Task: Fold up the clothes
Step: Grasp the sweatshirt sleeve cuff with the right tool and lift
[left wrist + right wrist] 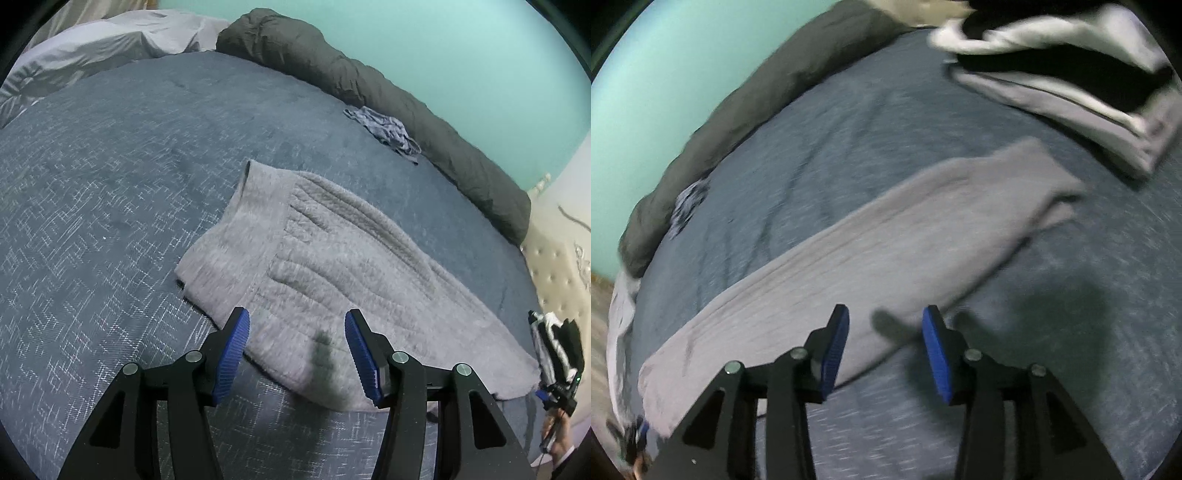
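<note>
Grey knit sweater (325,266) lies flat mid-bed (110,184), near dark bolster (369,81). My left gripper (297,347) hovers over sweater's near hem, jaws half open, empty. Right gripper (885,345) likewise, empty. Judge sweater soft, limp, light; I'd pinch hem corners.

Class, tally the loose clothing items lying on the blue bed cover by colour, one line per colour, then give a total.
Grey knitted garment: 1
Blue-grey patterned garment: 1
Black-and-white garment: 1
Total: 3
</note>
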The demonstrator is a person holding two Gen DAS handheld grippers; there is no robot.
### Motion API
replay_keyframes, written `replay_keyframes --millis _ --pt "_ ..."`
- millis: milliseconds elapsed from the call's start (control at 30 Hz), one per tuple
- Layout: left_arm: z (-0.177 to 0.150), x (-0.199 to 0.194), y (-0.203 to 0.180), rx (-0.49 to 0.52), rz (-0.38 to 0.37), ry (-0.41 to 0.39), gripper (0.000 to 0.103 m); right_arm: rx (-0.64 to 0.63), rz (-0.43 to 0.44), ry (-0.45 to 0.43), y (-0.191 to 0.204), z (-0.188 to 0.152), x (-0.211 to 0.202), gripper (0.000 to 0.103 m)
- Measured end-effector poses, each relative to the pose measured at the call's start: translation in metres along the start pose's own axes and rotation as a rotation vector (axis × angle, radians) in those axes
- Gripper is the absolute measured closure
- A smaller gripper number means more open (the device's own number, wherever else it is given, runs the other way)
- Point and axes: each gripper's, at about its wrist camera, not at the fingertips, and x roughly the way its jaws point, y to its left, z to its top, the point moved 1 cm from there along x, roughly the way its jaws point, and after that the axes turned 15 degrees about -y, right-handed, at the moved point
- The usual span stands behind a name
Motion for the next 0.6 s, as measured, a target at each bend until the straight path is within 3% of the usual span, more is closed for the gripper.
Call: replay_keyframes --millis 267,600 --pt "-0.006 0.004 -0.012 0.055 0.013 0.001 0.045 0.177 -0.031 -0.039 -0.059 0.015 0.004 0.047" --pt "-0.006 0.007 -0.015 0.071 0.036 -0.007 0.045 0.198 -0.042 -0.068 -0.074 0.033 0.033 0.044"
